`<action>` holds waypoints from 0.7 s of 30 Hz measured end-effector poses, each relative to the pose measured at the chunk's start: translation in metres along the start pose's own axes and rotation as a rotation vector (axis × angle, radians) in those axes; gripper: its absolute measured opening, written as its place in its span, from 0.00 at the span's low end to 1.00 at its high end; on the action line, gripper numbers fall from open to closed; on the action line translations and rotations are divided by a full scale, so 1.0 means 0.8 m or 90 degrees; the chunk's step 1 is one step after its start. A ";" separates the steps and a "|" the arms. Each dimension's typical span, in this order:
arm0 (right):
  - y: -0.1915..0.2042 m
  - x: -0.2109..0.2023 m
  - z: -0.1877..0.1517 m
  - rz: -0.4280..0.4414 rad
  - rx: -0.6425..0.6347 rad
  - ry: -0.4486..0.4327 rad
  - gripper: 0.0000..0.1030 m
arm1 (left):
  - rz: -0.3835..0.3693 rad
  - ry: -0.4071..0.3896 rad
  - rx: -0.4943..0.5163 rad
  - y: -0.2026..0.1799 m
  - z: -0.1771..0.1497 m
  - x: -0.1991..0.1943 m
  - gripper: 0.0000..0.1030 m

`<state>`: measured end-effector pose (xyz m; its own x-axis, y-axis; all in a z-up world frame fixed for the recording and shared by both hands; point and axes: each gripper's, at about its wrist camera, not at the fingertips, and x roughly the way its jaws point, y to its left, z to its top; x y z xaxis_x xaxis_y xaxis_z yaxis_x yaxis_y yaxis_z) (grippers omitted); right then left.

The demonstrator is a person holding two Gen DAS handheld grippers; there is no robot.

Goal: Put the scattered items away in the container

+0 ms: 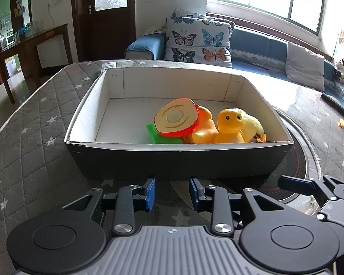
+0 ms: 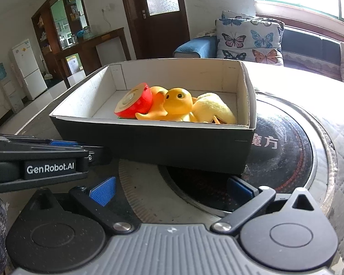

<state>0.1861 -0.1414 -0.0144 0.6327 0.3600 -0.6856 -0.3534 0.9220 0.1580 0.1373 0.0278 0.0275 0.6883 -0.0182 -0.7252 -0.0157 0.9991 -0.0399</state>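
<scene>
the left gripper (image 1: pixel 172 193) sits low centre of its frame, blue pads a narrow gap apart with nothing between them; the right gripper (image 2: pixel 172 189) gapes wide and is also empty. just beyond both, mid-frame, the box (image 1: pixel 178 158) already holds the apple half (image 1: pixel 176 120), green block (image 1: pixel 162 137), rubber ducks (image 1: pixel 229 126) and plush duck (image 1: pixel 252 126). judging from this, check the table for stragglers, and approach each with jaws opened first.
</scene>
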 end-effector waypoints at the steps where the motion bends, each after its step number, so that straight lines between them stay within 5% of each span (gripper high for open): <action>1: 0.000 0.001 0.000 -0.002 0.000 0.001 1.00 | 0.001 0.002 0.002 0.000 0.000 0.001 0.32; 21: -0.004 0.014 0.007 -0.003 0.001 0.012 1.00 | 0.012 0.011 0.013 0.000 0.009 0.020 0.32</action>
<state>0.1982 -0.1394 -0.0182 0.6212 0.3529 -0.6997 -0.3496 0.9239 0.1556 0.1537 0.0277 0.0207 0.6755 0.0001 -0.7374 -0.0136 0.9998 -0.0124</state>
